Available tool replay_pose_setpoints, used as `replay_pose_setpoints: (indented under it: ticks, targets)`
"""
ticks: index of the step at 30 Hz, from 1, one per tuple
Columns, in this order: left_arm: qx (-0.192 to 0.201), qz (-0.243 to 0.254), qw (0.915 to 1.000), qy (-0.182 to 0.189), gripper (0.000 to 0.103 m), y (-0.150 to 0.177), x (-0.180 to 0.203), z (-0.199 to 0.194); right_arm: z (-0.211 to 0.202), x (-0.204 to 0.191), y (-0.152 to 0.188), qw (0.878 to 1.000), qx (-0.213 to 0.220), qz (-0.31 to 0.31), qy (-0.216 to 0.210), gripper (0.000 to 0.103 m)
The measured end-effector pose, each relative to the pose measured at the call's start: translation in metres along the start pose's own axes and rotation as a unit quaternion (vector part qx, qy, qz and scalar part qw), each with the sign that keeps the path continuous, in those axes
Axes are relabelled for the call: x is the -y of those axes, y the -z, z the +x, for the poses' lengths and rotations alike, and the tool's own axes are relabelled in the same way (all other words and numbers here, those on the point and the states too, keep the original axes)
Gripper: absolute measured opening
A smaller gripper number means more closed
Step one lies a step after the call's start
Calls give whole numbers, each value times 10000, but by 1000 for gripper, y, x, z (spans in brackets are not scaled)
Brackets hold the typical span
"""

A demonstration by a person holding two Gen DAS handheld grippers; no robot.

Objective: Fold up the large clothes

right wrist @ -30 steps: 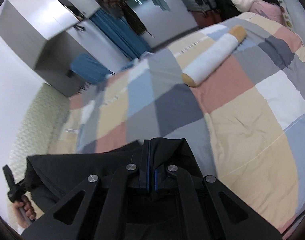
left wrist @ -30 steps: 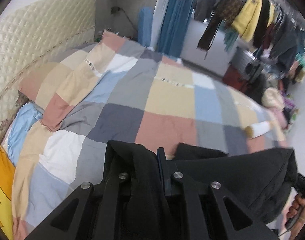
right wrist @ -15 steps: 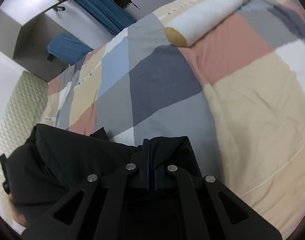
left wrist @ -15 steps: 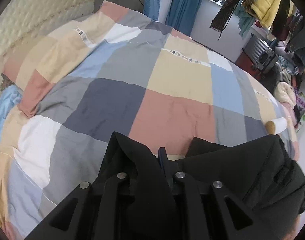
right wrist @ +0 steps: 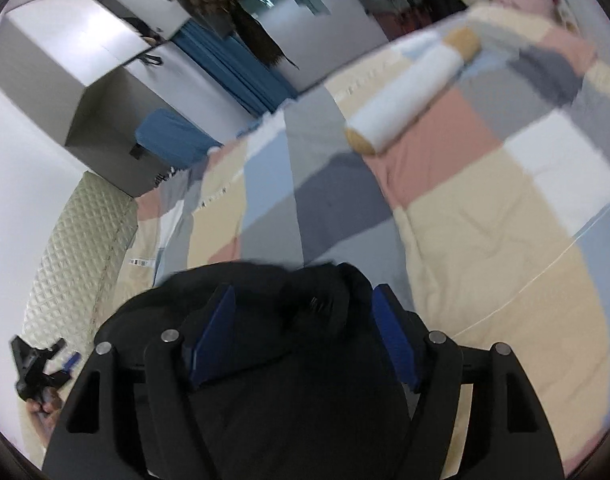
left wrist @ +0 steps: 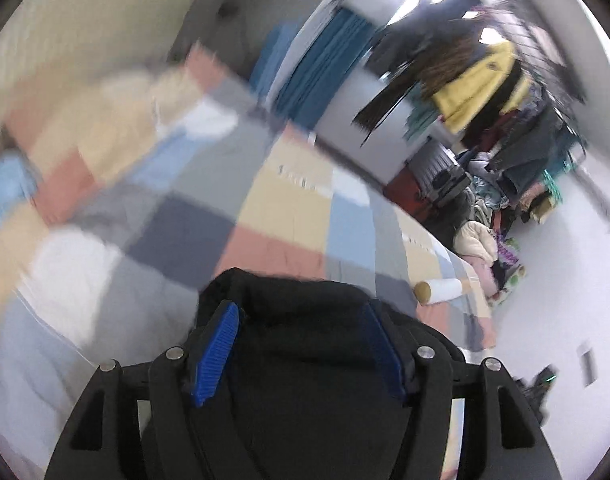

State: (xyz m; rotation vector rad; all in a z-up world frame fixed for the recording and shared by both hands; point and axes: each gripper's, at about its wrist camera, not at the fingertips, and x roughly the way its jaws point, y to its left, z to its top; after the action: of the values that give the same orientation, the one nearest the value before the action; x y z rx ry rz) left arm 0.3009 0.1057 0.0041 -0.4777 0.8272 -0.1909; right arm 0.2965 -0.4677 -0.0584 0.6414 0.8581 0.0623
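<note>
The large black garment (left wrist: 301,320) lies bunched on the patchwork quilt (left wrist: 281,196) of the bed, close under both grippers. My left gripper (left wrist: 299,338) has its jaws opening; the blue pads (left wrist: 217,344) stand apart with the black cloth lying loose between them. In the right wrist view the garment (right wrist: 305,300) is again a dark heap. My right gripper (right wrist: 303,334) is opening as well, with its pads (right wrist: 393,336) clear of the cloth on either side. The left gripper (right wrist: 37,364), held in a hand, shows at the lower left of that view.
A white roll with tan ends (right wrist: 409,96) lies farther out on the quilt (right wrist: 485,220). A padded headboard (right wrist: 77,248) borders the bed, with a grey wardrobe (right wrist: 65,60) behind. Hanging clothes (left wrist: 485,80) and piles of laundry (left wrist: 481,240) crowd the floor beyond the bed.
Both grippers were shut on the black garment's edge; now both have their jaws apart and the cloth sits slack between them. The left wrist view has swung and is blurred.
</note>
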Motion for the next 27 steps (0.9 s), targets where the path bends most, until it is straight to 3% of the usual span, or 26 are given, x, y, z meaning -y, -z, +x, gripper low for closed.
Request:
replay_pose_setpoints:
  ticks: [5,13,18,21,27]
  targets:
    - [113,1007,9946,-219,71,31,54,5,-20,-65,20,9954,234,-922,125,72]
    - [-353,1556,9863,-417,71,74,107,99,64,-145,81,9825,-191,-1831,277,72]
    - [-651,1659,9811,-757,71,81,98,161,122,-159,96,9756,-230,-2095,612,72]
    - [-606,1717,9794,-879,71,80,92,181,148,-162,97,9684,-194,-2334,852,74]
    - [-399,1938,9746,-1053,72,86,89,209,182,-157,96,9658,-163,-2390,992,78]
